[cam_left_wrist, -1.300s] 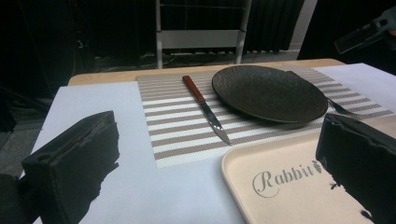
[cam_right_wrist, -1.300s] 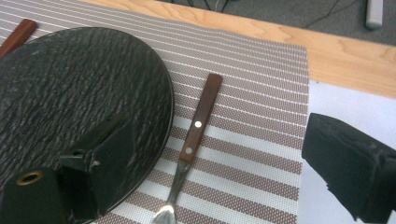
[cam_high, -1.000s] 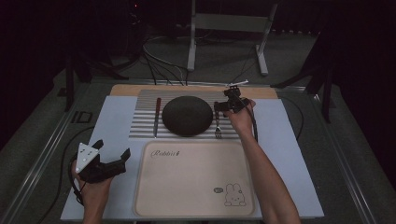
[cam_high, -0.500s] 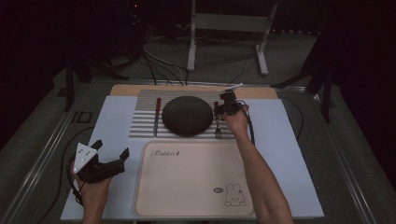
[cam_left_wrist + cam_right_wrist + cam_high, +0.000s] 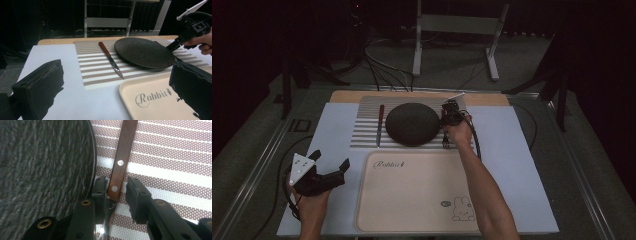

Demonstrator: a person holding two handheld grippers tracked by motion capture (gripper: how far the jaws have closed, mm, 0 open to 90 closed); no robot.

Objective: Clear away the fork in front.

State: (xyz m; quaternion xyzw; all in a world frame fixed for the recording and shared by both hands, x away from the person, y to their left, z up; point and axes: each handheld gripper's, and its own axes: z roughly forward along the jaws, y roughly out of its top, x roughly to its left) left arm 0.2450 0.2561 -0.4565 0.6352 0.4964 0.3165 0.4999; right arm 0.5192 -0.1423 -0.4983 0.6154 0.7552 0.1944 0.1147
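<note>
Fork [image 5: 119, 167] with a riveted wooden handle lies on the striped placemat [image 5: 364, 131] just right of the dark round plate [image 5: 413, 123], its long axis running near to far, the metal end toward the near side in the high view. The right gripper [image 5: 115, 195] points down over it, its jaws straddling the handle's riveted end: one jaw sits between handle and plate rim, touching the wood, while a gap remains at the other. The jaws have just been closing and do not yet clamp. At near left the left gripper [image 5: 329, 175] rests wide apart, holding nothing, beside the cream tray [image 5: 412, 200]. A knife [image 5: 111, 60] lies left of the plate.
</note>
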